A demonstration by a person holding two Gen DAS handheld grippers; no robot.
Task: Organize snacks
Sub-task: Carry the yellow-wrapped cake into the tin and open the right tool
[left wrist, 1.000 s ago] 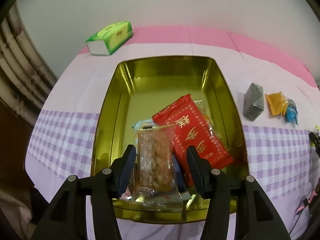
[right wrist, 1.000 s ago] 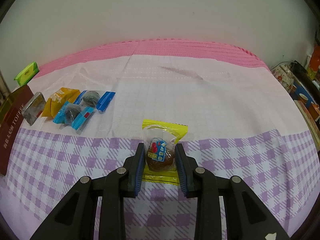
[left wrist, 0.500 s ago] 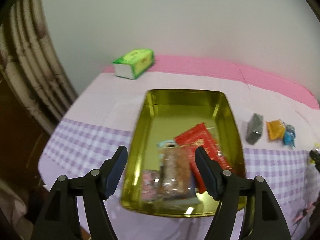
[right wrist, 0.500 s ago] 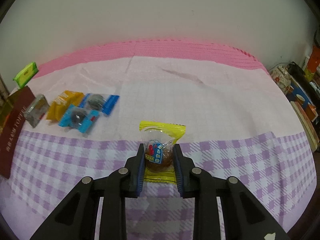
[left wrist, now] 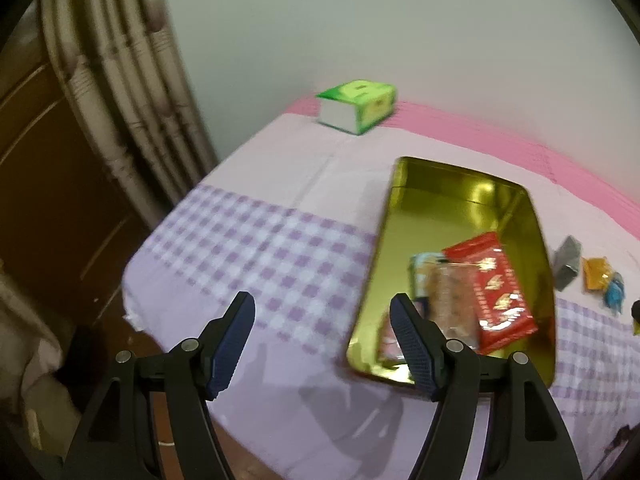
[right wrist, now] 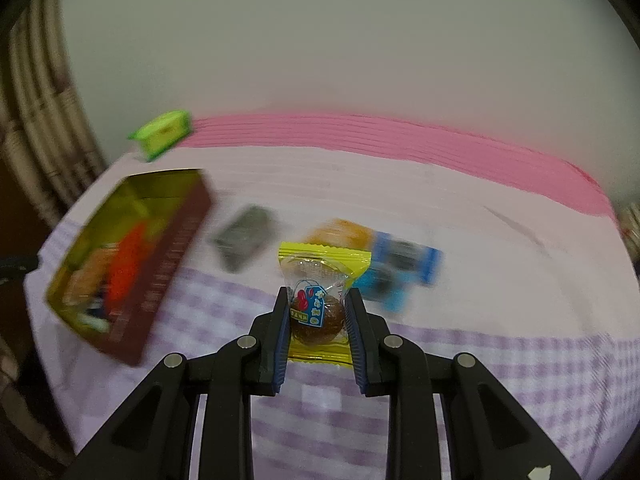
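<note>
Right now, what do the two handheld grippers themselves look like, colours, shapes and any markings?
Both look alike. The left gripper and right gripper each have two matte black plastic arms with triangular cut-outs and round silver pivot pins. Their fingers carry dark blue pads with a fine ribbed texture. No cables, sleeves or hands are visible. A small pale chip marks the right gripper's lower edge.

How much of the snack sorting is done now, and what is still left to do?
Done: the gold tin holds several snacks, among them a red packet. In hand: the right claw is shut on a yellow-edged snack; the left claw is open and empty. Left: the grey packet, the orange packet and two blue packets lie on the cloth beside the tin.
</note>
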